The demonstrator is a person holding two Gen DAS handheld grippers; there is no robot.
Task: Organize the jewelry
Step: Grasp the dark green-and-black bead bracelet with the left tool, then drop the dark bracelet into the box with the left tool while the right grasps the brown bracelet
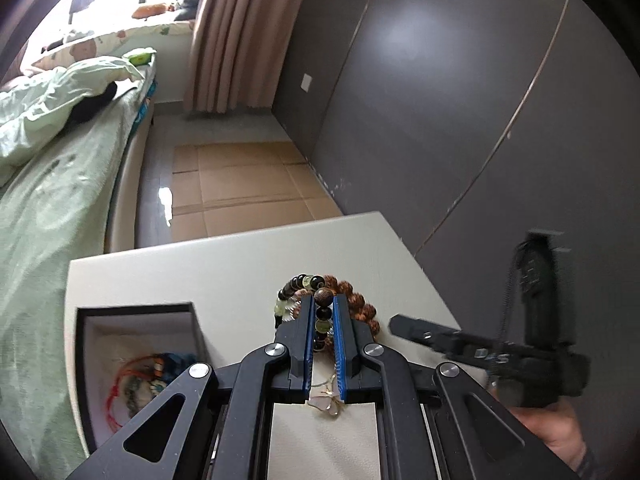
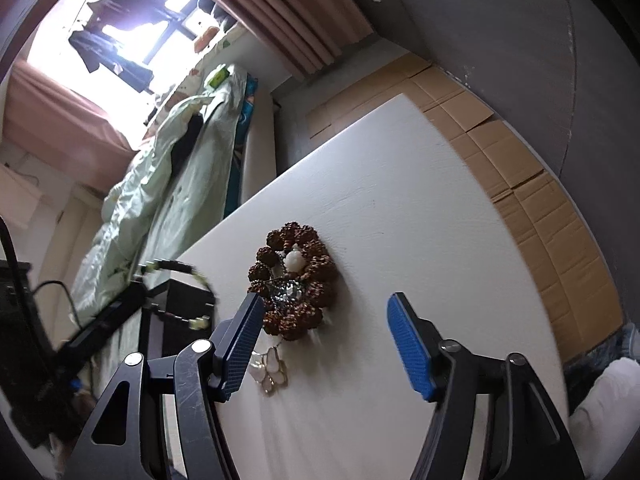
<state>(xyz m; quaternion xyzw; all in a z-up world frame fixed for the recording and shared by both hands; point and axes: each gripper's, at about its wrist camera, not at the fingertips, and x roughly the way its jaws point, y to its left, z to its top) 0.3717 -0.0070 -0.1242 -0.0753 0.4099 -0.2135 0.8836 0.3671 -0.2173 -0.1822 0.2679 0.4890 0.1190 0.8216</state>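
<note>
My left gripper [image 1: 323,304] is shut on a bracelet of black and pale green beads [image 1: 323,314] and holds it above the white table [image 1: 224,264]. The same bracelet [image 2: 192,272] hangs from the left gripper in the right wrist view. A brown rough-seed bracelet [image 2: 298,280] lies on the table [image 2: 400,208], also seen behind my left fingers [image 1: 356,304]. A gold and pale petal pendant [image 2: 270,372] lies just in front of it, and shows under the left gripper [image 1: 328,400]. My right gripper [image 2: 324,320] is open and empty, hovering over the brown bracelet. A dark jewelry box [image 1: 136,356] holds corded bracelets.
The box stands at the table's left edge. A bed with green bedding [image 1: 48,168] runs along the left. Flattened cardboard [image 1: 240,184] lies on the floor beyond the table. A grey wardrobe wall [image 1: 460,100] is on the right.
</note>
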